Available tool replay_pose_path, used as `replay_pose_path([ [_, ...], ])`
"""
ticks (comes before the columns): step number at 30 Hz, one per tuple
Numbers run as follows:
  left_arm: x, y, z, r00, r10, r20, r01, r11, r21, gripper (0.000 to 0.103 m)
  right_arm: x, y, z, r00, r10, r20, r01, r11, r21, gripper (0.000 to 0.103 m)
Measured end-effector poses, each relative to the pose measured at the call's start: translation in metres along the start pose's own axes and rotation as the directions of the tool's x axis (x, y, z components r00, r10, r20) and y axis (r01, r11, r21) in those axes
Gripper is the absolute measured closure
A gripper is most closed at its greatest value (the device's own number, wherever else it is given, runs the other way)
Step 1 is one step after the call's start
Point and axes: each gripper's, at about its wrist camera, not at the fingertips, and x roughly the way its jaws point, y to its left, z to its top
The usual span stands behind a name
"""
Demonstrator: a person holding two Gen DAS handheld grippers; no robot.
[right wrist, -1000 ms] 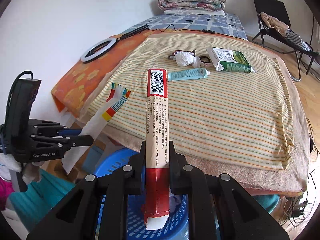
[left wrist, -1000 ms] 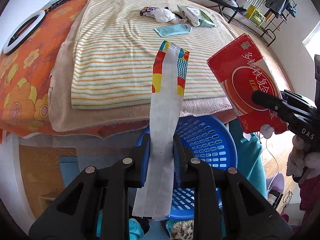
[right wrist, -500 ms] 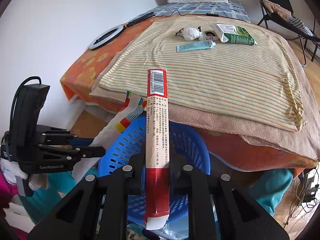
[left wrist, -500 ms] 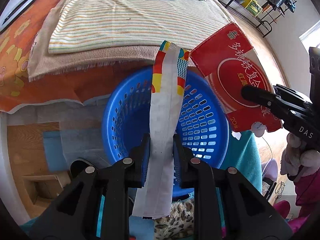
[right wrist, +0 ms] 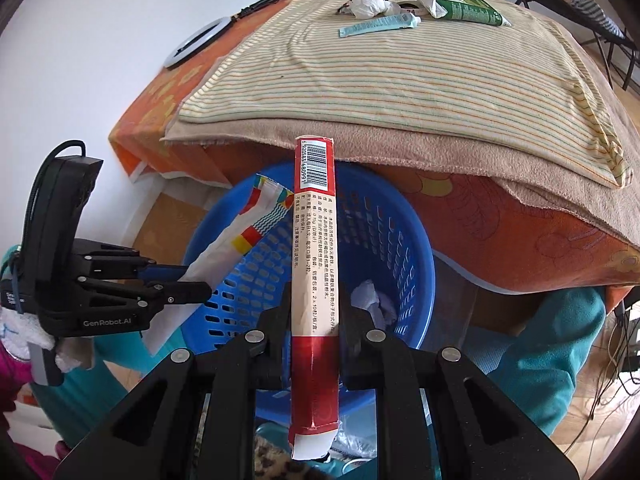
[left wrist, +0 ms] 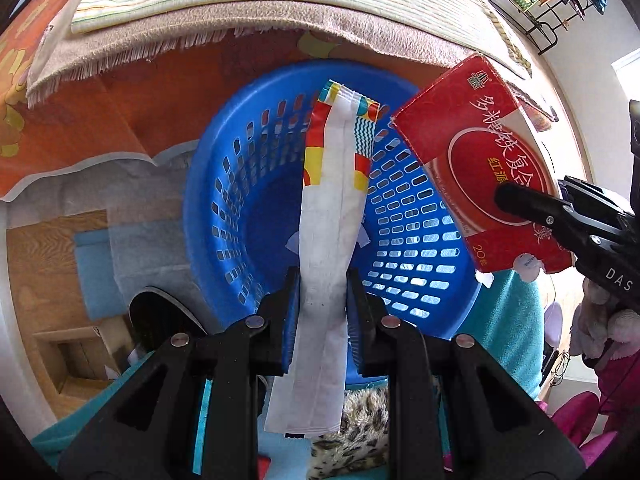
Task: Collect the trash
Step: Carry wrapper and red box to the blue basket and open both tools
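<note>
My left gripper (left wrist: 322, 280) is shut on a long white wrapper with a coloured end (left wrist: 332, 208), held over the blue slotted basket (left wrist: 256, 168) on the floor by the bed. My right gripper (right wrist: 316, 300) is shut on a flat red box (right wrist: 314, 240), also over the basket (right wrist: 404, 248). The red box (left wrist: 480, 160) shows at the right of the left wrist view, and the wrapper (right wrist: 240, 240) and left gripper (right wrist: 176, 284) at the left of the right wrist view. Crumpled white paper (right wrist: 370, 300) lies inside the basket.
On the striped bed cover (right wrist: 400, 72) far back lie a crumpled tissue (right wrist: 370, 4), a teal tube (right wrist: 380, 24) and a green-white packet (right wrist: 460, 4). A ring light (right wrist: 200, 40) lies on the orange sheet. The bed edge overhangs the basket.
Both grippers have moved down and back from above the bed to over the blue basket, each still holding its piece. The basket now fills the middle of both views.
</note>
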Motion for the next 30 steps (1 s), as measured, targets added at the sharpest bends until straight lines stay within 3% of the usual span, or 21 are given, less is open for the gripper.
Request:
replay_pose_path([
  [19,0.014,-0.006,0.003,0.998,0.065,-0.006,-0.065,0.998,0.011,0.082,0.03,-0.01,-0.006,0.998,0.016,-0.068,-0.011,0.997,0.071,0.084],
  [25,0.014,-0.006,0.005,0.997,0.083,-0.001,-0.083,0.996,0.012,0.064,0.031,-0.013,-0.008,0.998,0.006,-0.068,0.0,0.997,0.081,0.082],
  [30,0.011,-0.006,0.007,0.996,0.084,0.009,-0.084,0.996,0.008,0.059,0.03,-0.012,-0.009,0.998,-0.001,-0.065,0.006,0.997,0.077,0.053],
])
